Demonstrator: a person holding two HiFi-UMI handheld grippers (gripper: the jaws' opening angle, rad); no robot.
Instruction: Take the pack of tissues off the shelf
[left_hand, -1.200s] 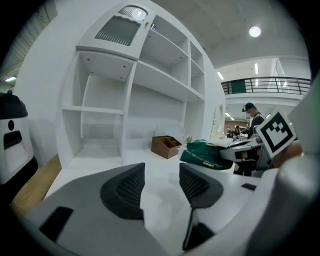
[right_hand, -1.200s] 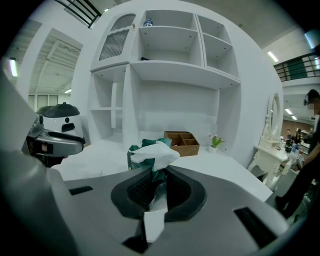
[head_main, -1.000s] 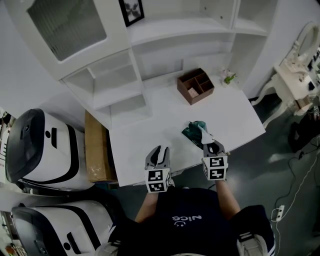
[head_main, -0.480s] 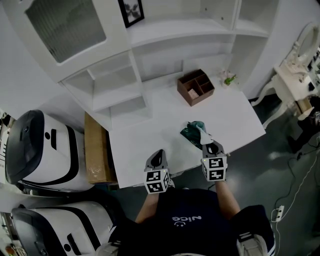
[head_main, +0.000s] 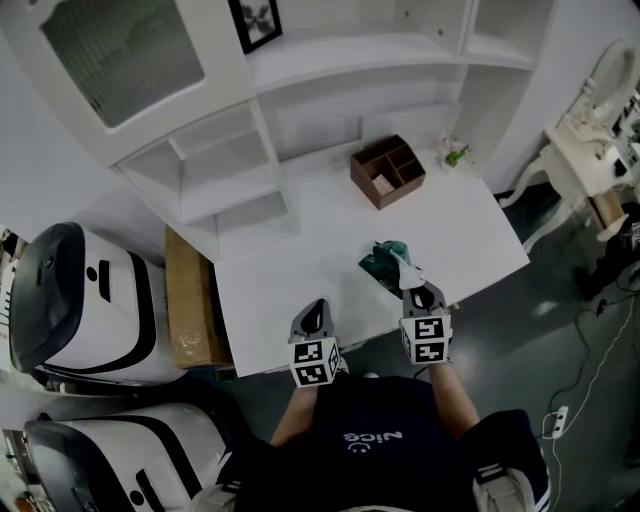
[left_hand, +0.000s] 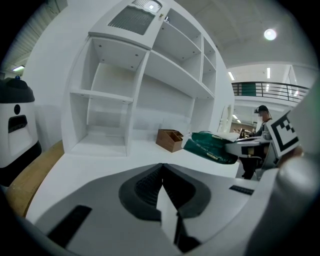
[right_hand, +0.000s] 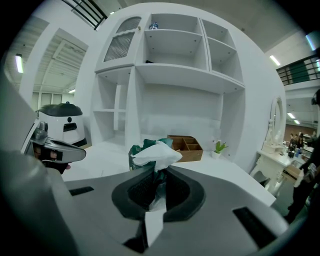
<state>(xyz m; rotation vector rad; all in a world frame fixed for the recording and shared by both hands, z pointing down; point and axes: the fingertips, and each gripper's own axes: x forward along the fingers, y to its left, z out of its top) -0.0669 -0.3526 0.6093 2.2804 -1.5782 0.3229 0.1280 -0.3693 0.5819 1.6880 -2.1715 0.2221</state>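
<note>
The pack of tissues (head_main: 383, 262) is dark green with a white tissue sticking out of its top. It is over the front right part of the white desk (head_main: 300, 260), off the shelves. My right gripper (head_main: 418, 290) is shut on the pack's near end. In the right gripper view the green wrapper (right_hand: 142, 149) is pinched between the jaws of the right gripper (right_hand: 156, 172). Whether the pack touches the desktop I cannot tell. My left gripper (head_main: 316, 306) is at the desk's front edge, shut and empty. The left gripper view shows the left gripper (left_hand: 162, 167) and the pack (left_hand: 212, 146) to its right.
A brown wooden organizer (head_main: 388, 172) and a small potted plant (head_main: 456, 155) stand at the back of the desk. The white shelf unit (head_main: 250, 150) rises behind it. A cardboard box (head_main: 190, 300) and white-and-black machines (head_main: 70, 300) stand to the left, and a white dressing table (head_main: 590, 150) to the right.
The left gripper's jaws were apart a second ago and are now closed with nothing between them. The right gripper and the pack have stayed where they were.
</note>
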